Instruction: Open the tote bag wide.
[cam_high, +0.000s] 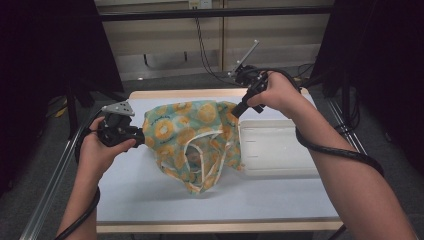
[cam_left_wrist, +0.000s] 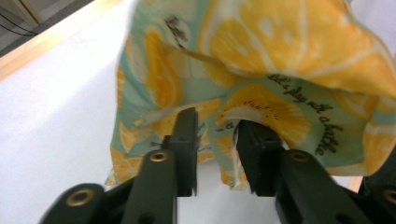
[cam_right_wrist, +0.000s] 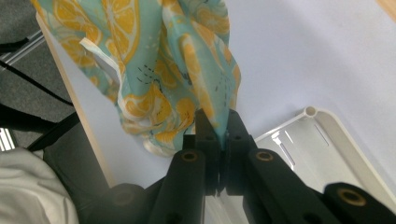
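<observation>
With both grippers' fingers (cam_right_wrist: 205, 126) clamped on the teal lemon-print cloth garment (cam_high: 192, 135), keep it taut and level above the white bench (cam_high: 150, 195).

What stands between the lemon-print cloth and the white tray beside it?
Nothing visible does. The cloth, pinched by the right gripper and with the left gripper at its other edge, hangs right beside the white tray, whose inside looks bare.

Teal cloth (cam_high: 192, 137) splashed with yellow-orange lemon slices and black script lettering (white trim along its edges), hanging over a white surface (cam_high: 150, 195) with a pale wood rim, beside a white tray (cam_high: 280, 150), black jaws both sides.
</observation>
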